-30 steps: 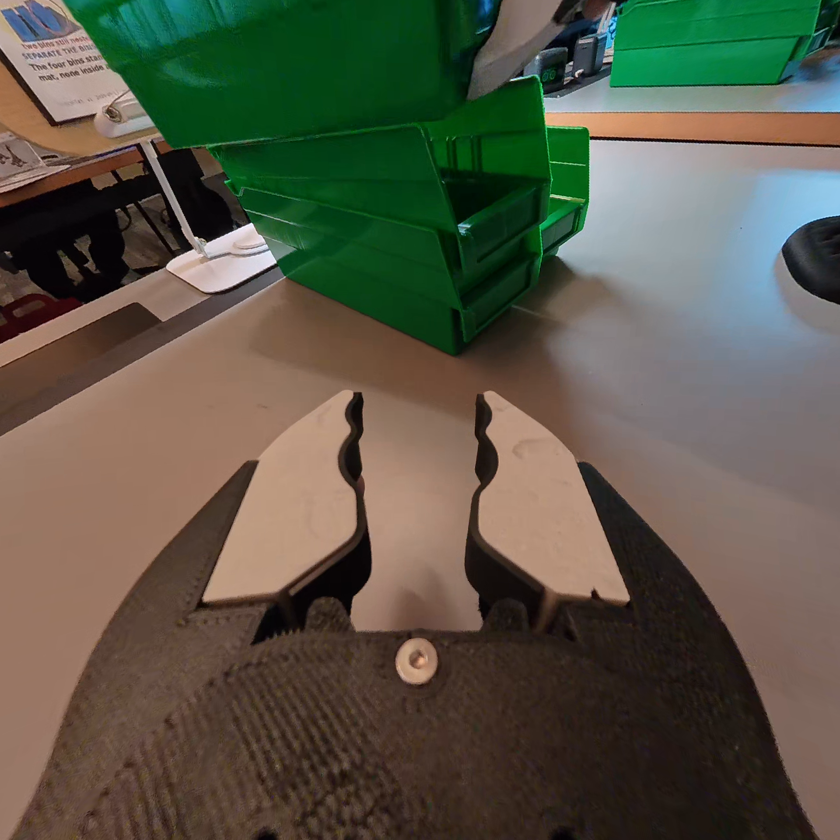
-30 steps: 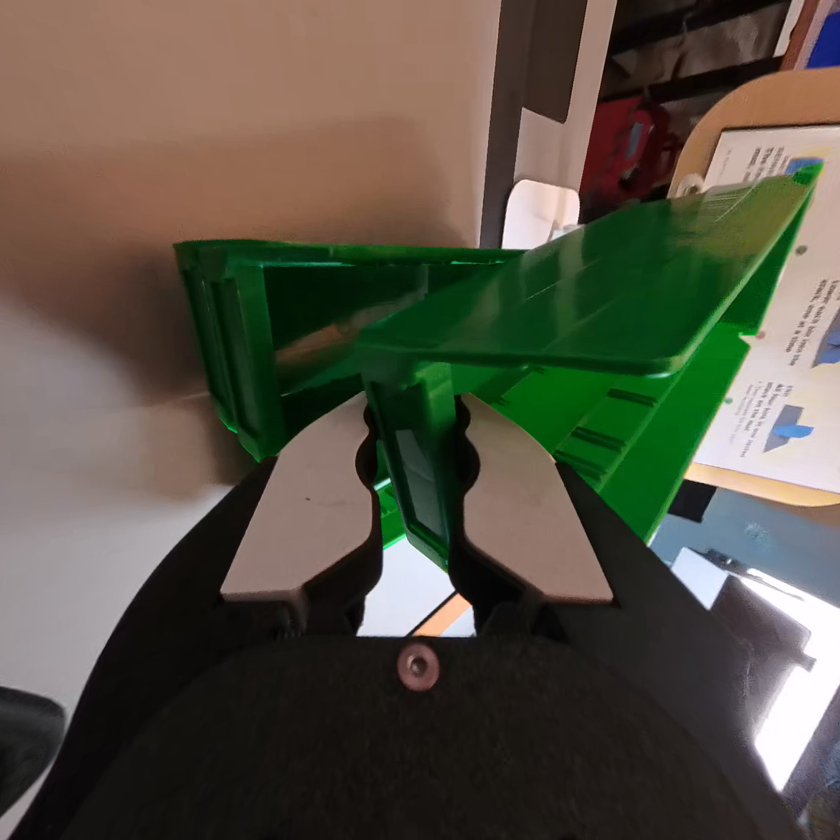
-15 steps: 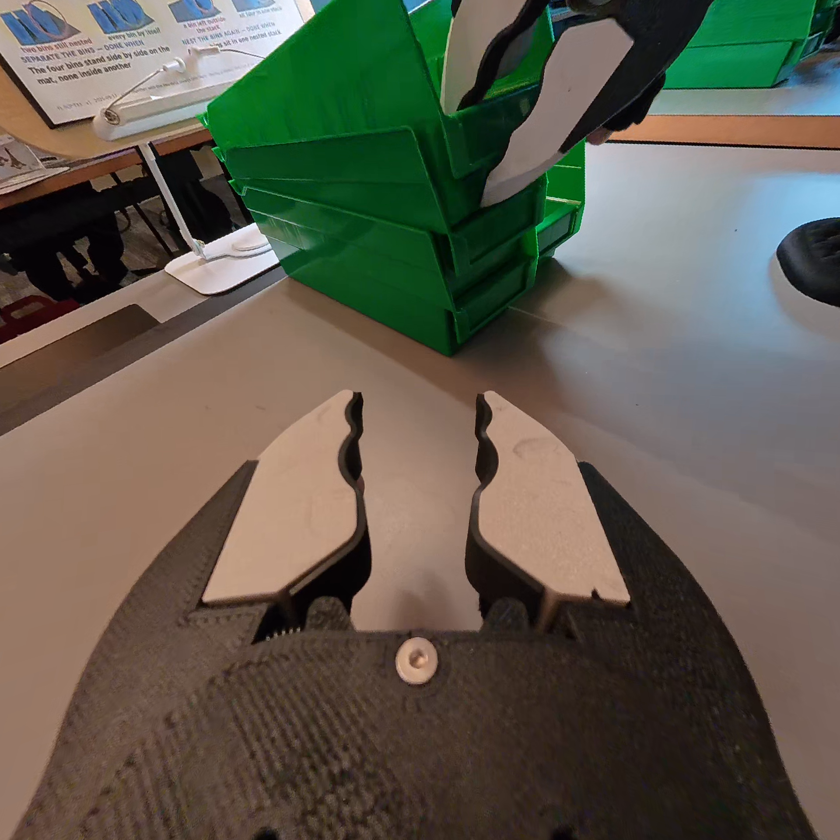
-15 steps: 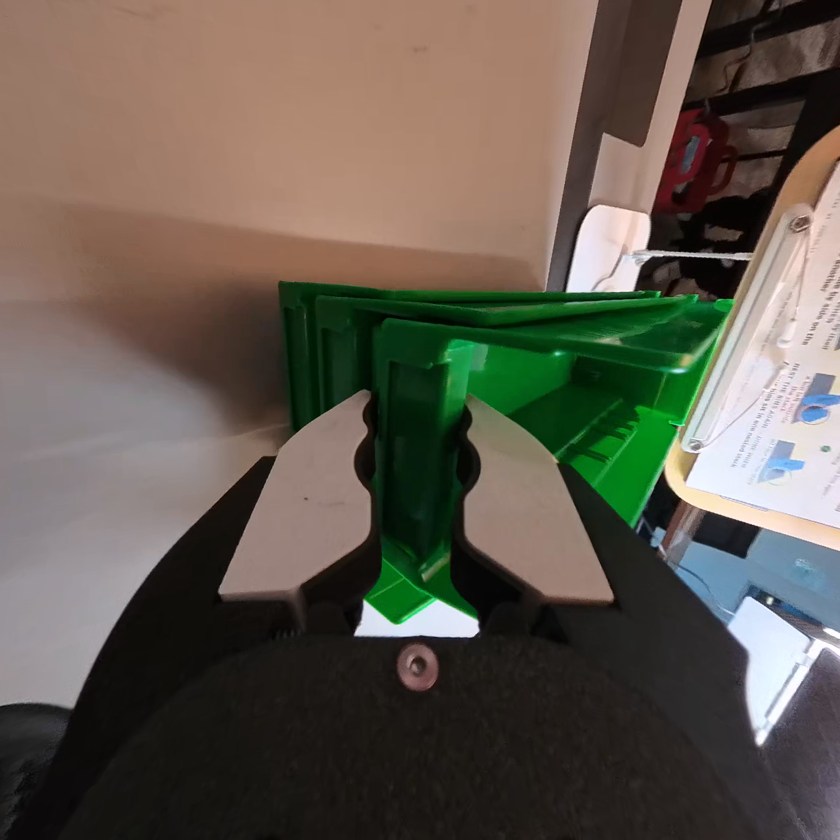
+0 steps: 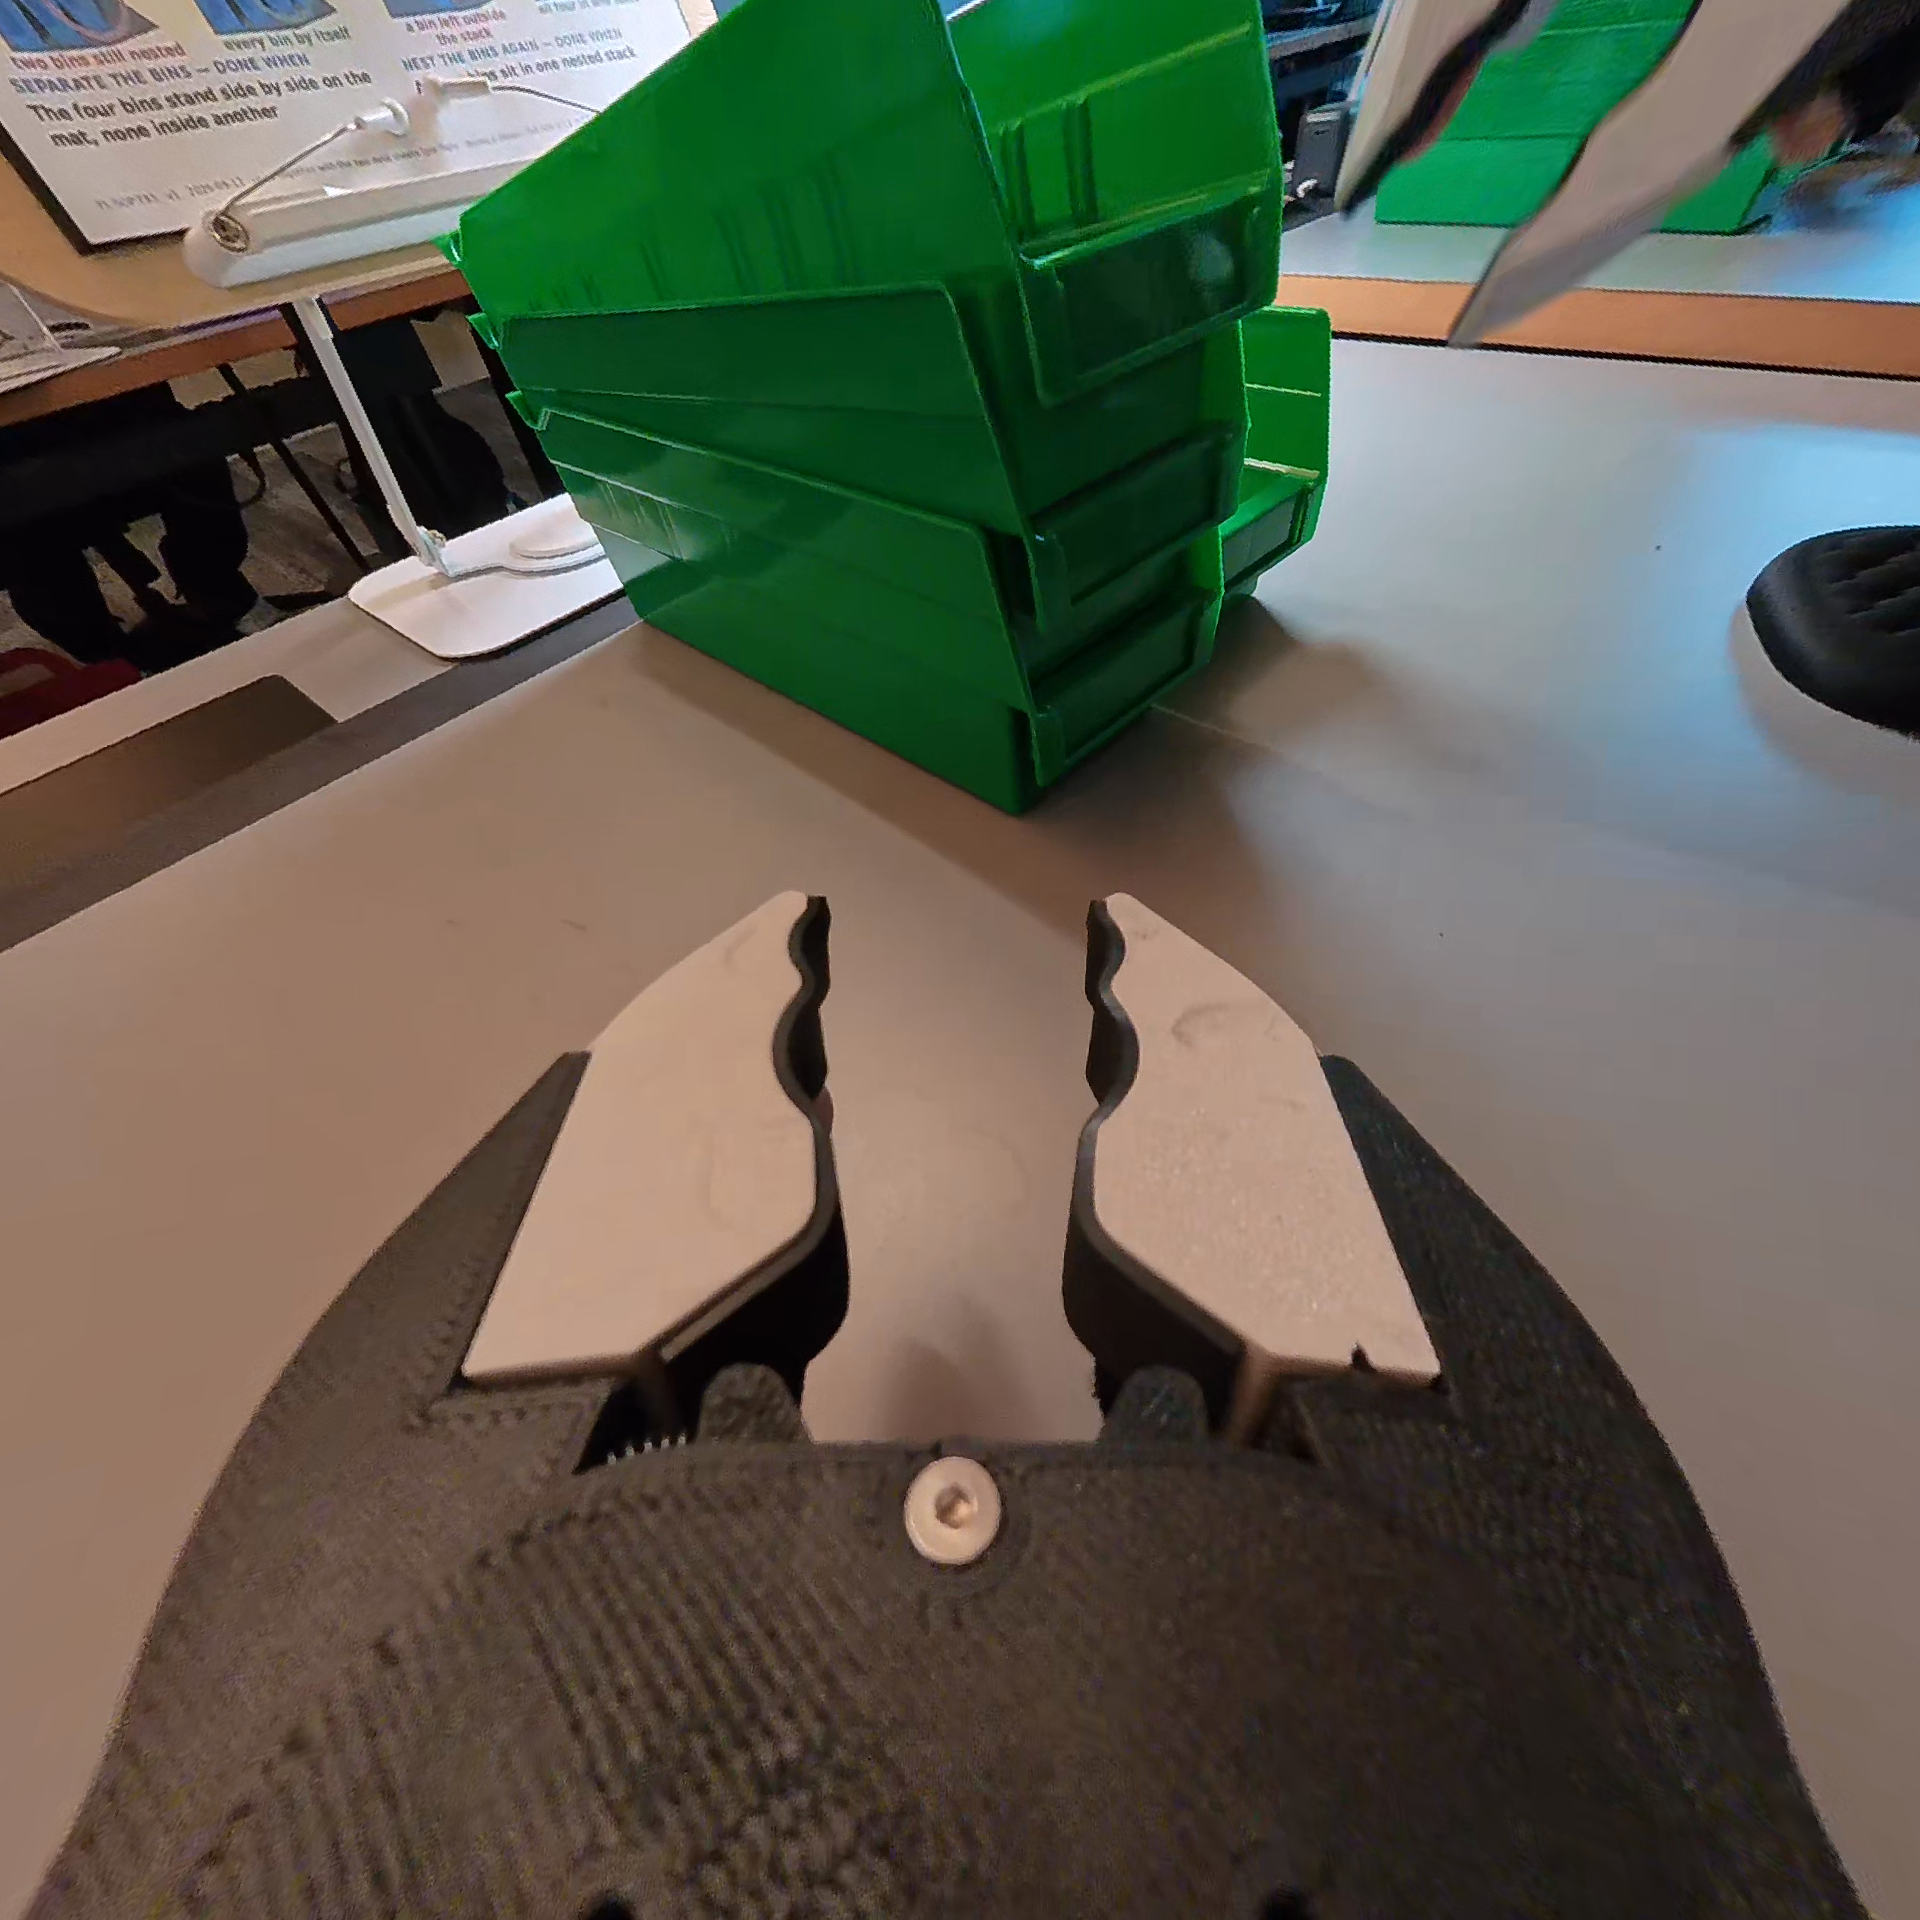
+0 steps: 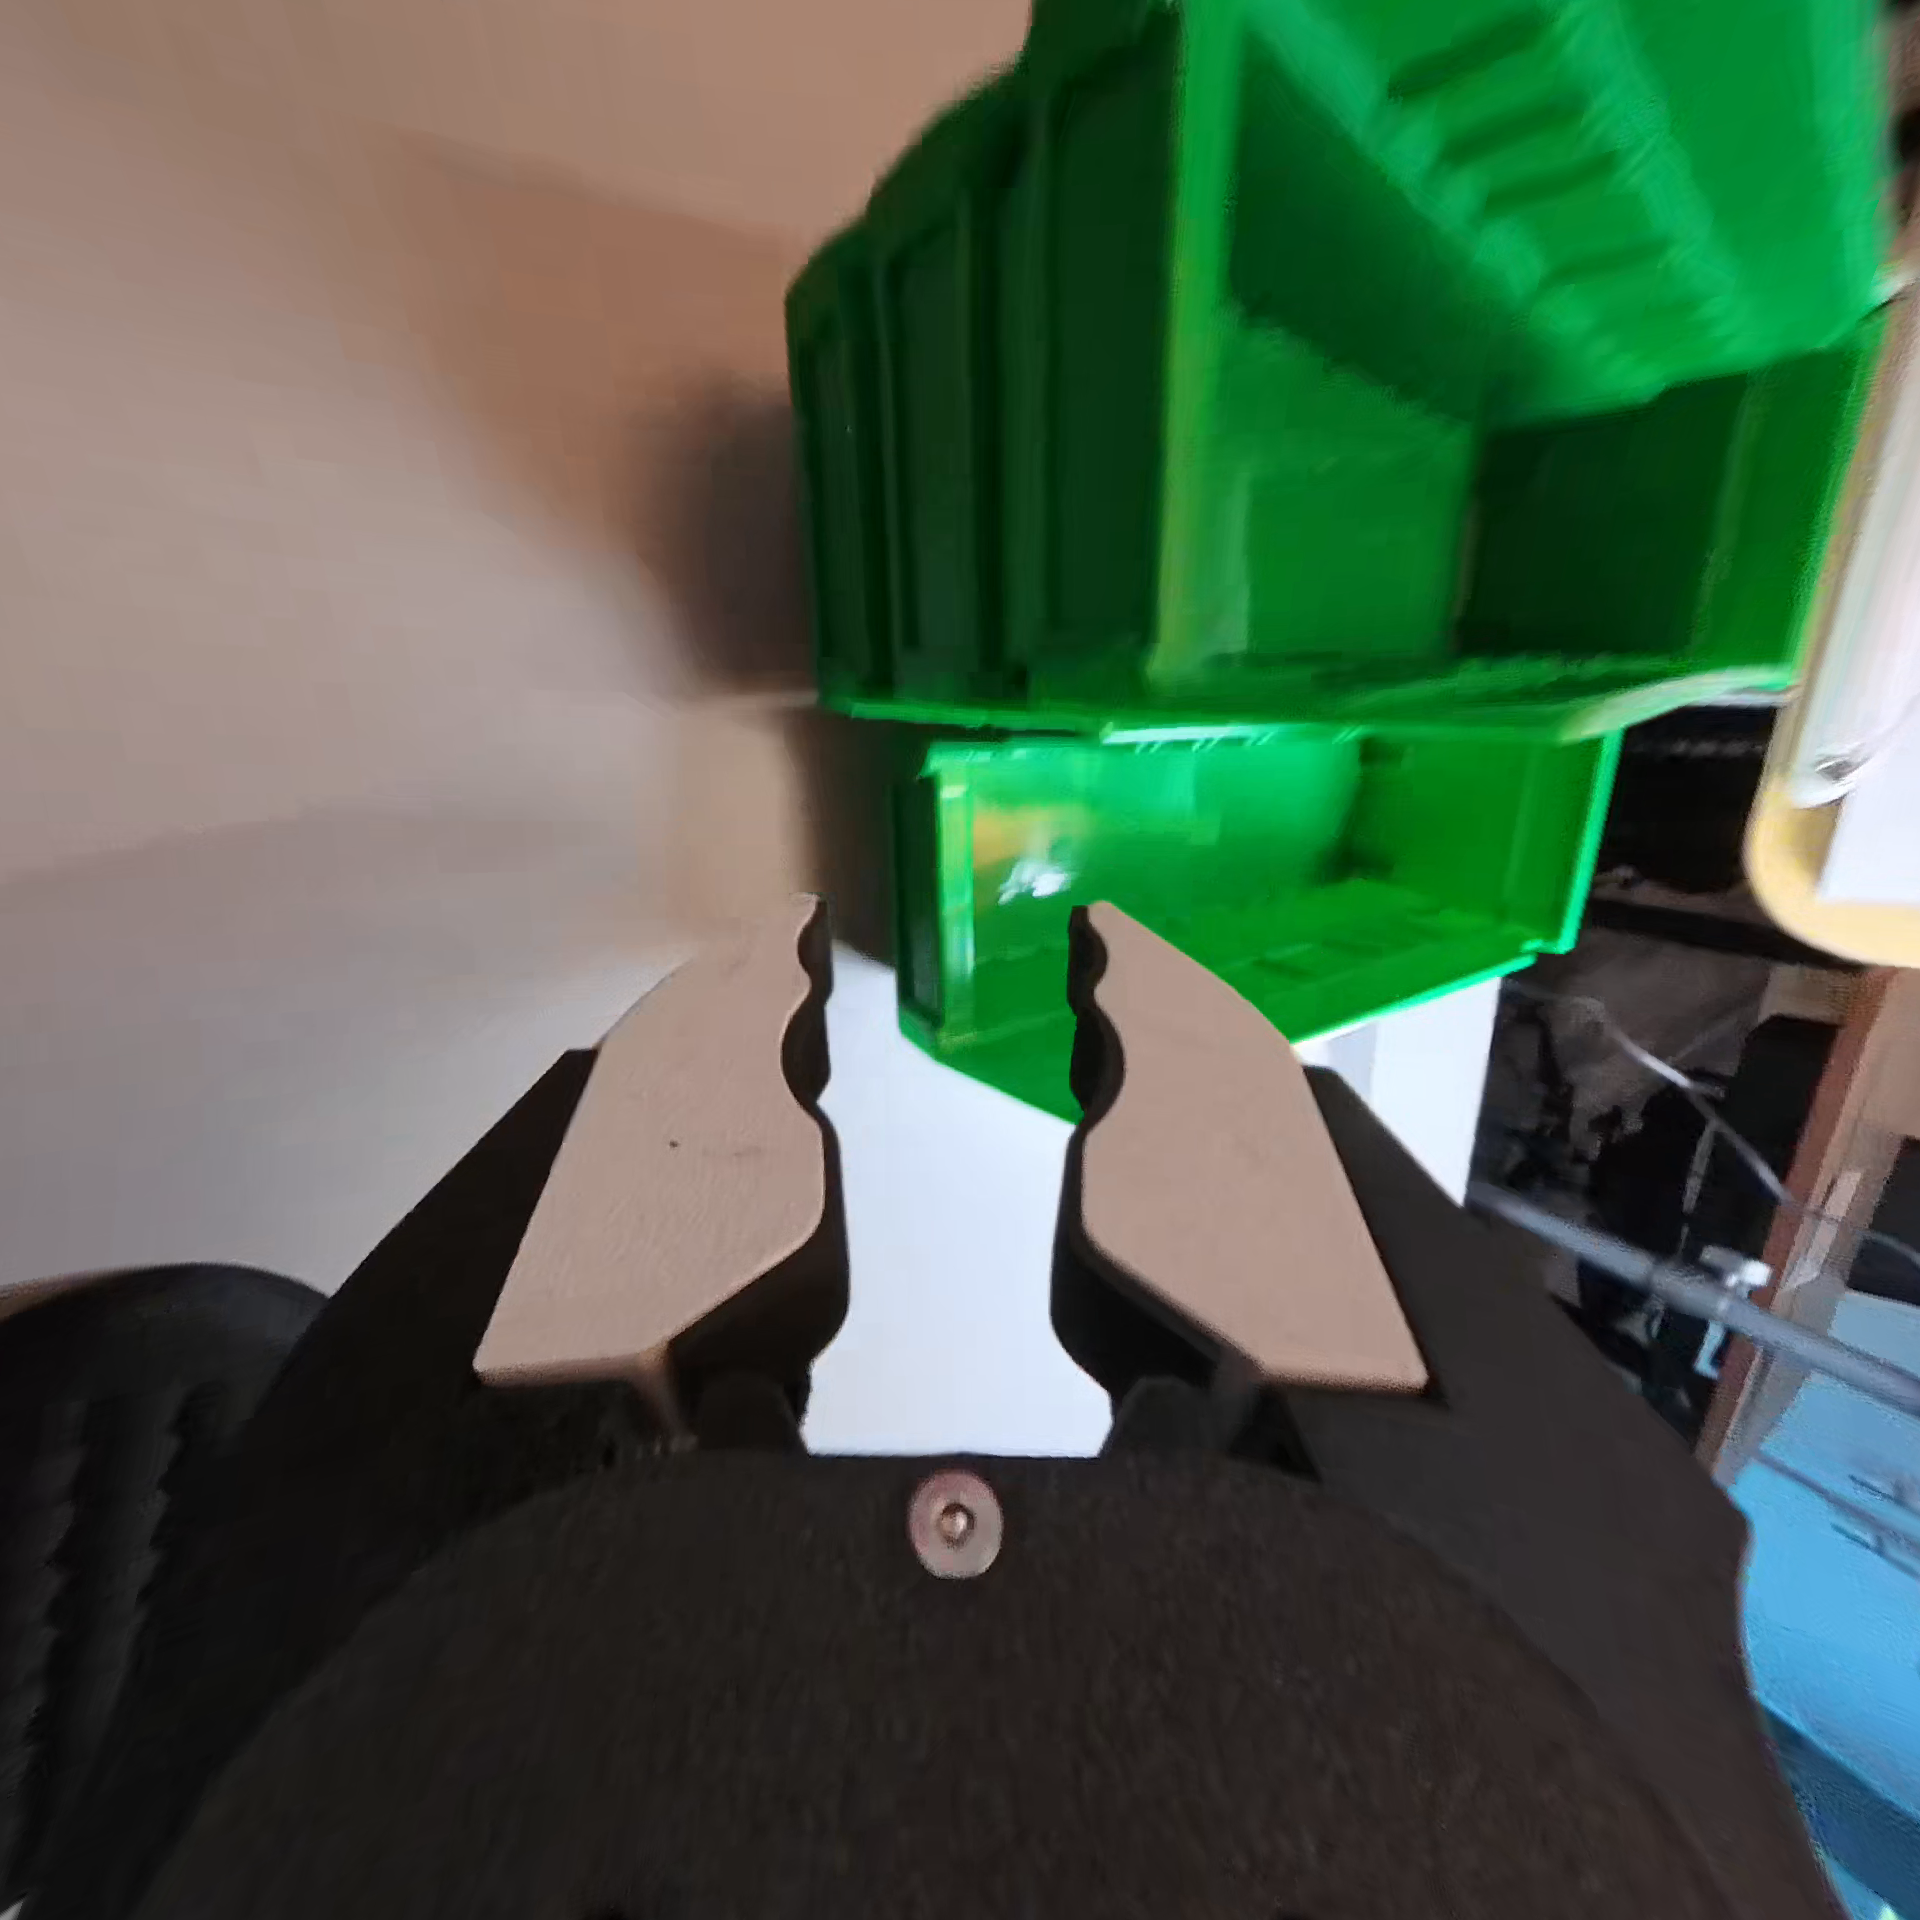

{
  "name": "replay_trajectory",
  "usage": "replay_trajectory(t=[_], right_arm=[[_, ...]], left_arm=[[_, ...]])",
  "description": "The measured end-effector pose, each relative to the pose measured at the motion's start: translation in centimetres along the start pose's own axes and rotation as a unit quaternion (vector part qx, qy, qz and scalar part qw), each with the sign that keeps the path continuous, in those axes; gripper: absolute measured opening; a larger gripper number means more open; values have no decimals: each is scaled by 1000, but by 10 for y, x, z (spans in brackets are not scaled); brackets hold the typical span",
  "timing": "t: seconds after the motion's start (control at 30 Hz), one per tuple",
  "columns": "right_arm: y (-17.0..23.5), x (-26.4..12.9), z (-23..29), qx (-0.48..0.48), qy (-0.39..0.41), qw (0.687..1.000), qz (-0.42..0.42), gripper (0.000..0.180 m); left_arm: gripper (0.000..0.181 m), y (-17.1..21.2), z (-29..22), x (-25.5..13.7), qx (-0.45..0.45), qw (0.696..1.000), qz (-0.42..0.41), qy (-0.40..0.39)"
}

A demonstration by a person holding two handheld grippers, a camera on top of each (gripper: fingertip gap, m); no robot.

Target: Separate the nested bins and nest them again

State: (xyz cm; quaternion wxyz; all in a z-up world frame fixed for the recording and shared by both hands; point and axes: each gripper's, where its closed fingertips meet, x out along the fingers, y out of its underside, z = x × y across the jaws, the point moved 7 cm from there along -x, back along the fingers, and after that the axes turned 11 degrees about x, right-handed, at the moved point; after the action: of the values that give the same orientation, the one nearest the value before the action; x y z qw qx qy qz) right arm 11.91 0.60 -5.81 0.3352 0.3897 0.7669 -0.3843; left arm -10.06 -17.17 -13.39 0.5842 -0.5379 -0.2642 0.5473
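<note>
Stack (image 5: 883,488): nested bins on desk (image 5: 1507,831); top bin (image 5: 831,197) tilted, not fully seated. Single bin (image 5: 1273,457) touching stack's far side, awaiting nesting. R hand-held gripper (image 6: 948,920) above stack, jaws apart, empty. L hand-held gripper (image 5: 956,920) near stack, low over desk, jaws apart, empty.

Glossy bright-green plastic bins (image 5: 831,436) sit on a plain matte grey bench (image 5: 1507,790) edged by a tan strip, while both claws, left (image 5: 958,925) and right (image 6: 948,925), show pale grey fingers (image 5: 675,1143) on black, woven-textured bodies.
</note>
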Motion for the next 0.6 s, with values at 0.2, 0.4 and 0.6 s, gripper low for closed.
replay_trajectory(t=[0.2, 0.4, 0.6], right_arm=[[33, 72, 6, 5, -5, 999, 39, 53], [40, 115, -1, 13, 35, 998, 48, 49], [45, 110, -1, 3, 62, 997, 54, 30]], left_arm=[[48, 2, 0, 2, -13, 1000, 4, 4], [47, 3, 2, 1, -15, 1000, 4, 3], [47, 2, 1, 0, -9, 1000, 3, 4]])
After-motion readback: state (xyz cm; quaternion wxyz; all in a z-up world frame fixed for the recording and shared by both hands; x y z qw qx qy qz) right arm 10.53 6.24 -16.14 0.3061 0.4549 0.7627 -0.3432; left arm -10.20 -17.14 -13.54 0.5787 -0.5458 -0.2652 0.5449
